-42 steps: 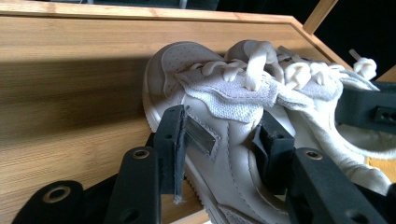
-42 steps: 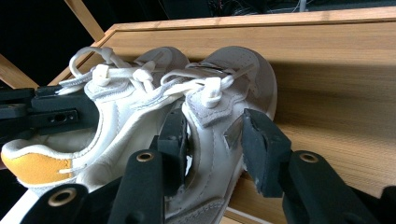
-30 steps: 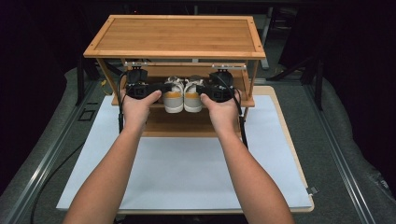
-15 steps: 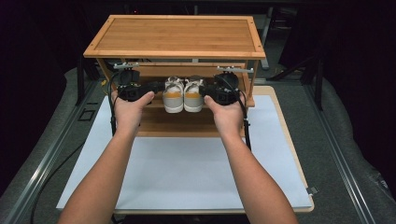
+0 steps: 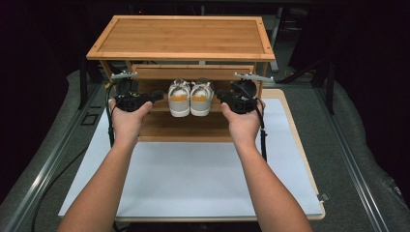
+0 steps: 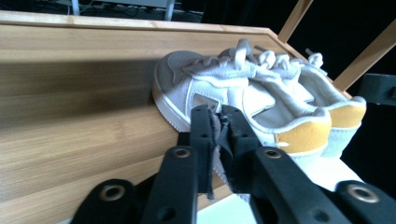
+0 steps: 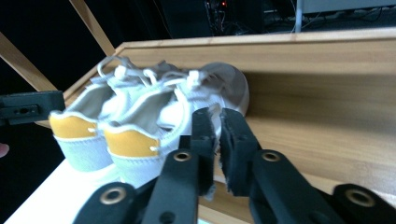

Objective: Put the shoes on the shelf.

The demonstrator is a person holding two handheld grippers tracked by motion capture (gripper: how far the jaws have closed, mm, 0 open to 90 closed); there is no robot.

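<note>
two white shoes (image 5: pixel 190 97) on bamboo rack (image 5: pixel 181 38), white mat (image 5: pixel 193 174), dark room, both grippers' fingers clenched empty

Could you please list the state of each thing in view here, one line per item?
Left claw: shut, nothing between its jaws, beside the shoes.
Right claw: shut, nothing held, on the shoes' other side.
Pair of shoes: upright, side by side on the middle shelf, heels toward the person.
Rack: standing on the table, its top bare.
</note>
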